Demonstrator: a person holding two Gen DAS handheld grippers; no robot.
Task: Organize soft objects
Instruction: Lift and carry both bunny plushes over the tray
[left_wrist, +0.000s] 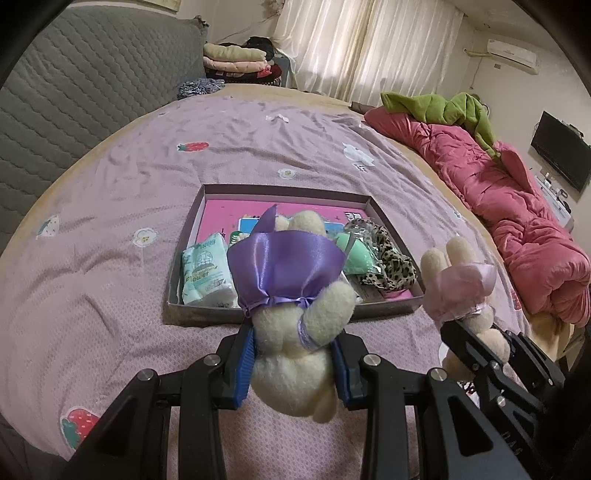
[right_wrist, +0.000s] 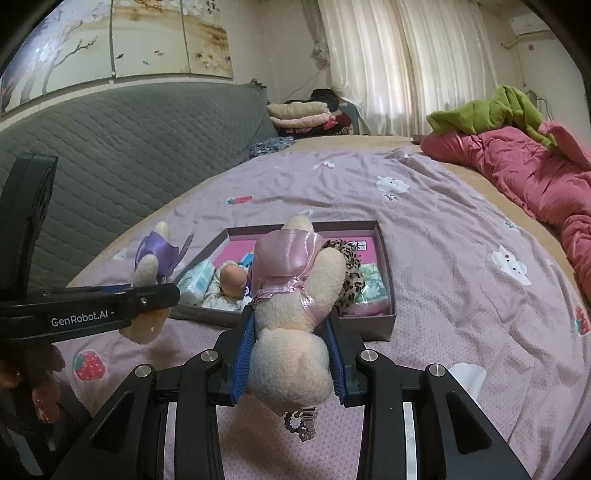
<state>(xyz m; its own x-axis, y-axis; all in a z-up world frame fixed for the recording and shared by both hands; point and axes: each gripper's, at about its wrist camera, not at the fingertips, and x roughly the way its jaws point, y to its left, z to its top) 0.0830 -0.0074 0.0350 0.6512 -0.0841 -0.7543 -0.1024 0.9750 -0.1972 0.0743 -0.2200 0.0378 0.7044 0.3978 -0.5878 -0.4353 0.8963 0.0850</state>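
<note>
My left gripper is shut on a cream plush toy in a purple satin dress, held above the bed just in front of the shallow box. To its right, my right gripper is shut on a matching plush toy in a pink dress, with a bead chain hanging under it. Each gripper shows in the other's view: the right gripper with the pink plush, the left gripper with the purple plush. The box holds a tissue pack, a leopard-print cloth, a green pouch and a small doll.
The box lies on a lilac bedsheet with strawberry prints. A pink quilt with a green garment lies along the right side. A grey quilted headboard stands at the left, with folded clothes beyond it.
</note>
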